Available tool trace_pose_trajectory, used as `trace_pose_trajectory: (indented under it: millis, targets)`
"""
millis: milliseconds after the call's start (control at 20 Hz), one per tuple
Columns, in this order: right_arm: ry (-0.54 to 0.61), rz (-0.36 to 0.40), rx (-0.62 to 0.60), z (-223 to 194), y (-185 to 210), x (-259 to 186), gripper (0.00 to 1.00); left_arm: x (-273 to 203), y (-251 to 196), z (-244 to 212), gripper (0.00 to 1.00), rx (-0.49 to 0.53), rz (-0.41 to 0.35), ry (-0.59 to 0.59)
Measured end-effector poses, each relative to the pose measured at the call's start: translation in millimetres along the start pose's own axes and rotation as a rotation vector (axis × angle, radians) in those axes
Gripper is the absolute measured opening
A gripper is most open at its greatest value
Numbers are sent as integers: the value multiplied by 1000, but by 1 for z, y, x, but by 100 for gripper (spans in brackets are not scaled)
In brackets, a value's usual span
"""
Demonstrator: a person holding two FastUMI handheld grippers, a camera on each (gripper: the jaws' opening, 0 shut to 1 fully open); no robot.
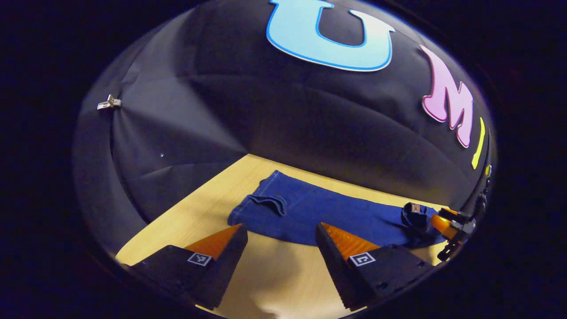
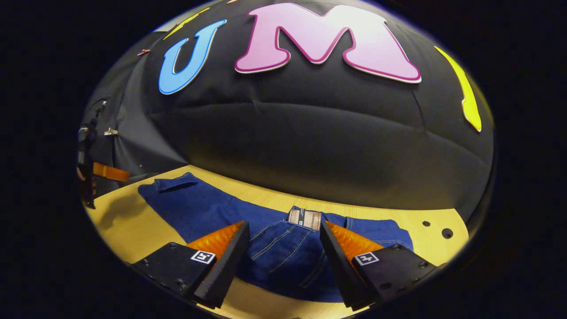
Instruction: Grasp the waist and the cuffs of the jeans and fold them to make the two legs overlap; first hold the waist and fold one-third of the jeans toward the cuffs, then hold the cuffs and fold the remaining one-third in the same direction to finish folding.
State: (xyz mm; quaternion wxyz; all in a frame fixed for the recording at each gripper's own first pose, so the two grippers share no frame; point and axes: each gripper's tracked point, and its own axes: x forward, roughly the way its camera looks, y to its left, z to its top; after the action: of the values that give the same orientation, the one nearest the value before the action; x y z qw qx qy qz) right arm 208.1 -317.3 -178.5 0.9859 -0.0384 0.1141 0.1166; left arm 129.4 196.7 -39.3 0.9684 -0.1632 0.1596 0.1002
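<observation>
Blue jeans lie stretched flat along the far side of the pale wooden bench, close to the black cloth wall, and both tools hang over the near edge. In the left gripper view the left gripper sits with its jaws spread wide and nothing between them but bare bench; its tips hover just short of the denim's near edge, at the cuff end, where the hem is turned back in a small fold. Off to the right of that view the right gripper is down at the waist end, where the cloth bunches up against it. Over to the right gripper view: its jaws are wide apart too, straddling the waistband with denim humped up between them, and the fingers do not press on the cloth. A brown patch sits on the waistband right between the tips; there is print on it, too small to read. Each finger block carries a small square black-and-white marker, a coded pattern and no words. Far left in this view, the left gripper hovers beside the cuffs. Two round holes mark the bench at the right.
</observation>
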Motion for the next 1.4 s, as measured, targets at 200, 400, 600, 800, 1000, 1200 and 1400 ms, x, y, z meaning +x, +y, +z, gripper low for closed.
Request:
trace_pose_trajectory:
  millis: [200, 400, 600, 800, 1000, 1200, 1400]
  targets:
    - [-3, -1, 3, 7, -5, -34, 97, 64, 19, 1, 96, 111, -27, 46]
    - [16, -26, -27, 0, -23, -55, 97, 97, 32, -21, 97, 151, -24, 116]
    - [40, -86, -11, -11, -54, -68, 97, 96, 26, -21, 98, 252, -74, 172]
    - [86, -126, 64, -33, -65, -82, 97, 94, 21, -21, 92, 229, -84, 199]
    - [132, -112, 48, -54, -54, -91, 97, 91, 1, -28, 75, 234, -159, 219]
    - [146, -82, 23, -60, -41, -96, 97, 85, -27, -39, 31, 133, -311, 240]
    - [147, -99, 43, -60, -48, -101, 97, 89, -23, -33, 17, 66, -233, 188]
